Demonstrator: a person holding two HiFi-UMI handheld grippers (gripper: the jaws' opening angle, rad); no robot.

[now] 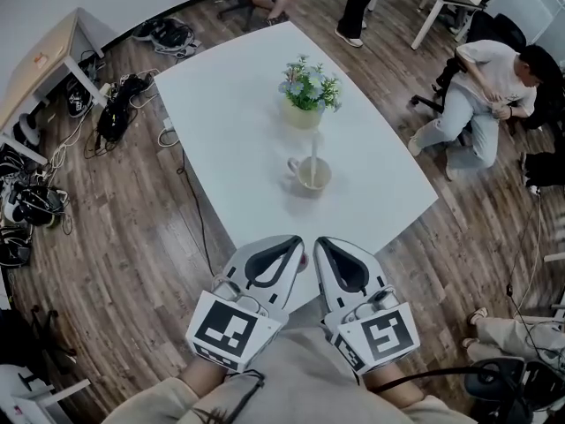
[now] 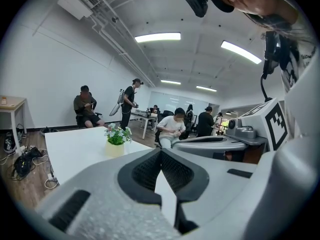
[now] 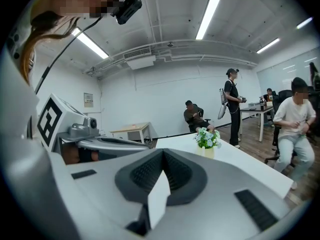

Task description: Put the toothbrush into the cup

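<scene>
A: What's in the cup [image 1: 314, 188]?

B: The toothbrush [image 1: 313, 151]. It is a slim white stick standing nearly upright inside, with its top rising toward 12 o'clock. The cup is a round, pale, glossy mug. Its loop handle sits at about 10 o'clock.

A: Any other container?

B: A small cream pot [image 1: 302, 116], just beyond the cup at 12 o'clock but not touching it. It holds a bushy plant [image 1: 309, 85] with green leaves and small pale-blue flowers.

A: What are they standing on?

B: A smooth white table [image 1: 229, 131] with rounded corners. It stands on a floor [image 1: 132, 237] of dark wood planks.

A: And the claws?

B: Both are at the table's near edge, at 6 o'clock from the cup and well apart from it. The left gripper [image 1: 290, 247] has its grey matte jaws pressed together at the tips, with nothing between the ribbed black pads [image 2: 145, 171]. The right gripper [image 1: 325, 246] is the same, its jaws closed tip to tip and empty. They lie side by side, each carrying its marker cube at the back.
</scene>
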